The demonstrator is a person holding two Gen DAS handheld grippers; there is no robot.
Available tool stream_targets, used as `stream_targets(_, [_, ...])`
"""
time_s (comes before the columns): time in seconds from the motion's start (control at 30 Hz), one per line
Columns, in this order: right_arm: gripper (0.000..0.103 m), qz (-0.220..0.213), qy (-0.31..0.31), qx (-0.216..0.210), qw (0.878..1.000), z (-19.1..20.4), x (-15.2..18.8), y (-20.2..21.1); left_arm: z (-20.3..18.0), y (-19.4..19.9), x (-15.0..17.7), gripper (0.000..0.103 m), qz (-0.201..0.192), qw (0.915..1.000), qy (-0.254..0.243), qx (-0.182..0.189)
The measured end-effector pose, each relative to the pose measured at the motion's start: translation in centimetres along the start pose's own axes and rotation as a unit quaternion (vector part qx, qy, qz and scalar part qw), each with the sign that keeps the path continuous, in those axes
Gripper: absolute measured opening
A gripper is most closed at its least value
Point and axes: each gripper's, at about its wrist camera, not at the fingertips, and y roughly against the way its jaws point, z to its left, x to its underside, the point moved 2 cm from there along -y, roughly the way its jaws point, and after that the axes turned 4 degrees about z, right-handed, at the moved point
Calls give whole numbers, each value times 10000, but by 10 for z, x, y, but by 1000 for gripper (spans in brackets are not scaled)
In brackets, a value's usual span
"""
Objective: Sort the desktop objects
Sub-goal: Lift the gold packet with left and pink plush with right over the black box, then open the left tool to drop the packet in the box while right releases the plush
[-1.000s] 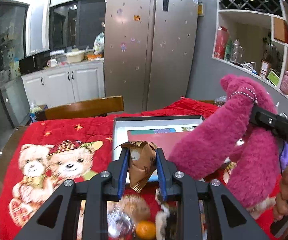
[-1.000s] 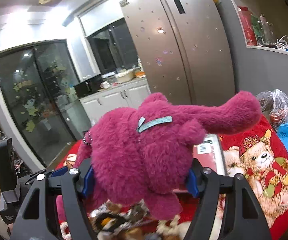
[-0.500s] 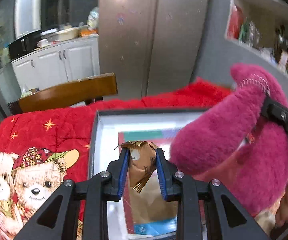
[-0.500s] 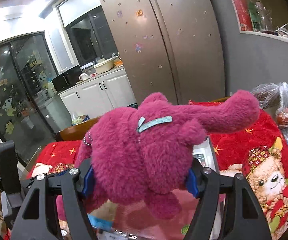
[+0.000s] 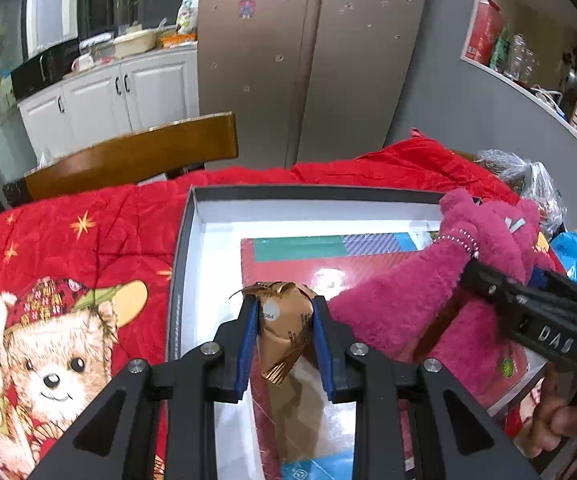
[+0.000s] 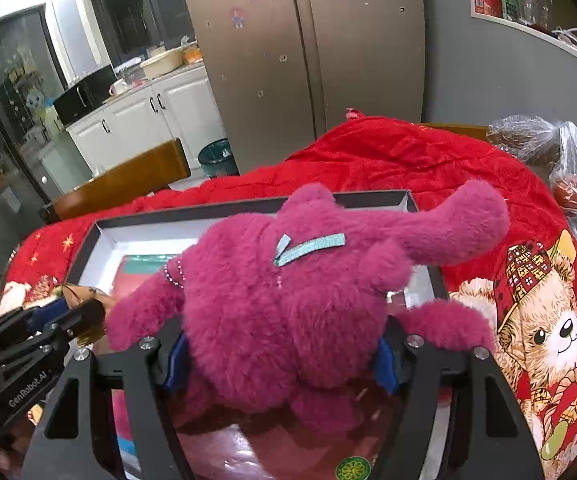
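My left gripper is shut on a small gold-brown foil packet, held above the inside of a shallow black-rimmed box with a white floor. My right gripper is shut on a magenta plush toy, which hangs over the same box; its arm reaches past the box's far right corner. From the left wrist view the plush toy covers the right part of the box, with the right gripper's black fingers around it. A red and teal flat package lies inside the box.
A red quilt with teddy-bear prints covers the table. A wooden chair back stands behind the table. Plastic bags with goods sit at the far right. A hand grips the right tool's handle. A fridge and cabinets are beyond.
Both grippers moved forward and down over the box, each still gripping its item. The loose snacks seen under the left gripper earlier are out of view; the plush now hangs low over the box.
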Motion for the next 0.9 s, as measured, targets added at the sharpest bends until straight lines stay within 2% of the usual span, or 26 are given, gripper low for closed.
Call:
stream_targets(0.27, [72,100,37,-13,9999,4,12,-6,-7,-3,0,27,106,9996,-178,190])
stream_targets(0.63, [73,99,-63,-125,9999,0,14,-5,-7,-7,1,30,209,9995,-216,105])
stream_targets(0.67, [73,104,-68,-103,9999,0,14,-6,-6,-6,1,35,207,9995,-196,109])
stream_targets(0.7, [75,106,-62,-97,9999,1,14,-6,-5,-6,0,46,212,9996,-178,80])
stream_targets(0.77, [77,112,-34,-77,9999,3,14,-6,-4,-5,-1,63,221,9997,-109,40])
stream_targets(0.9, [84,81,85,-144,9998,9,13,-2,2,2,-2,71,65,9985,156,525])
